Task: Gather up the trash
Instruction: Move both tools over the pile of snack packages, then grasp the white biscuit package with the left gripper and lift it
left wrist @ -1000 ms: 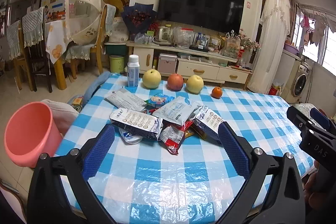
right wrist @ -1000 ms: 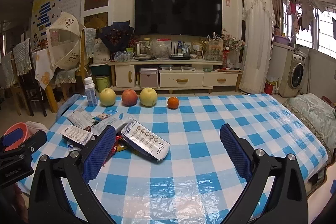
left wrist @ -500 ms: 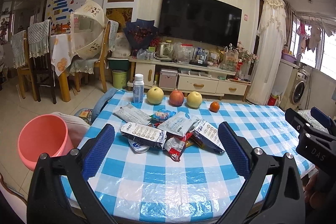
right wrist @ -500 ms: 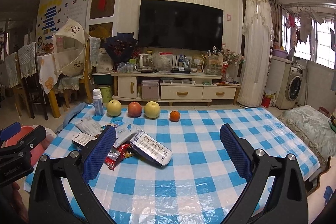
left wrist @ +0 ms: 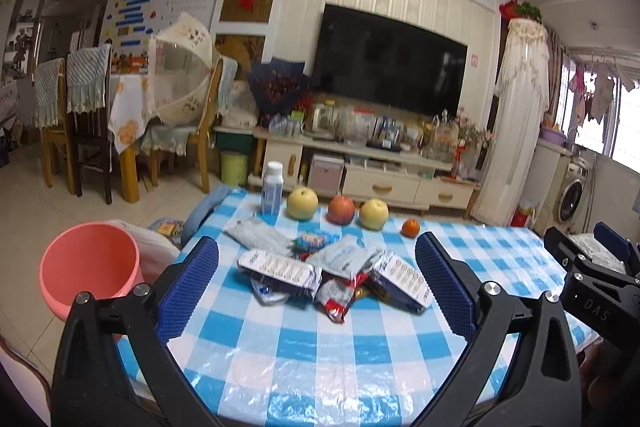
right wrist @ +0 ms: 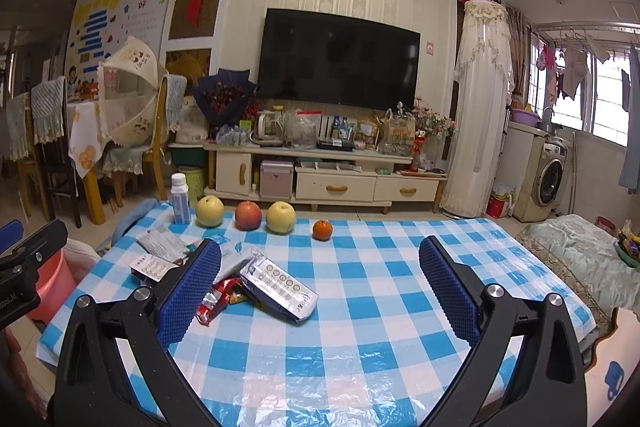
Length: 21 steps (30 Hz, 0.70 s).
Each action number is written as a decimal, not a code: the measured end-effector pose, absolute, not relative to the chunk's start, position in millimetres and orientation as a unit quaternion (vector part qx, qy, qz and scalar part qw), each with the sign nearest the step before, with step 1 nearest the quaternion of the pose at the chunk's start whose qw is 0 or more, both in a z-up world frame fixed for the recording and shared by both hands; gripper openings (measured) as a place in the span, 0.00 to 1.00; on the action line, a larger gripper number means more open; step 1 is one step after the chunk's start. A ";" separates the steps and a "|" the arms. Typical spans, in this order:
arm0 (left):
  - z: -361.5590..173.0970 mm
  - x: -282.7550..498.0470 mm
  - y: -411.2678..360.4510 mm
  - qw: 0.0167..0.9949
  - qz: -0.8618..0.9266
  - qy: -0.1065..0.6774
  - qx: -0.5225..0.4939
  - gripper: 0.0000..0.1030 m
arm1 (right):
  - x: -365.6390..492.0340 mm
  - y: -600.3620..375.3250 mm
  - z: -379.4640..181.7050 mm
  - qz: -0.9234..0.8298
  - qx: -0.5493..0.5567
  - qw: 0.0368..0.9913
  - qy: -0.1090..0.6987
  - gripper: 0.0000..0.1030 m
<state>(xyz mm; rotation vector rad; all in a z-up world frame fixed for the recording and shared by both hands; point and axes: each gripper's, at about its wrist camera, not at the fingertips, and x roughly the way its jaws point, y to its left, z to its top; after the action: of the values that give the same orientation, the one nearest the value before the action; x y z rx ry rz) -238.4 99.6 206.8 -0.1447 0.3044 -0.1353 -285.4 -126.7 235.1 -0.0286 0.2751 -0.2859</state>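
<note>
Trash: a heap of crumpled wrappers (left wrist: 336, 275) lay on the blue-checked surface (left wrist: 320, 347), left of its middle; a red wrapper (right wrist: 218, 299) stuck out at the heap's 6 o'clock edge.
Bucket: a pink bucket (left wrist: 90, 267) stood off the surface's edge, at 9 o'clock from the heap, well apart from it.
Fruit row: a white bottle (left wrist: 273, 189), two yellow pears (left wrist: 303, 203), a red apple (left wrist: 341, 209) and a small orange (left wrist: 410, 227) lined the far edge, at 12 o'clock from the heap.
Left hand-held gripper (left wrist: 316, 291): fingers spread wide, holding nothing, hovering short of the heap.
Right hand-held gripper (right wrist: 320, 291): fingers spread wide, empty, over bare cloth at 3 o'clock of the heap.
</note>
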 end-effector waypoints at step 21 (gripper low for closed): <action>102.5 -135.6 154.4 0.925 -0.057 0.337 -0.166 0.96 | -188.8 -210.8 94.2 -0.042 0.109 0.946 0.303 0.95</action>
<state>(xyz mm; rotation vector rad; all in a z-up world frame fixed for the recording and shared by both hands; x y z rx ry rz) -135.6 154.4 102.5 -0.3402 0.6911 -0.1179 -188.8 -210.8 94.2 0.2227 0.6171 -0.0862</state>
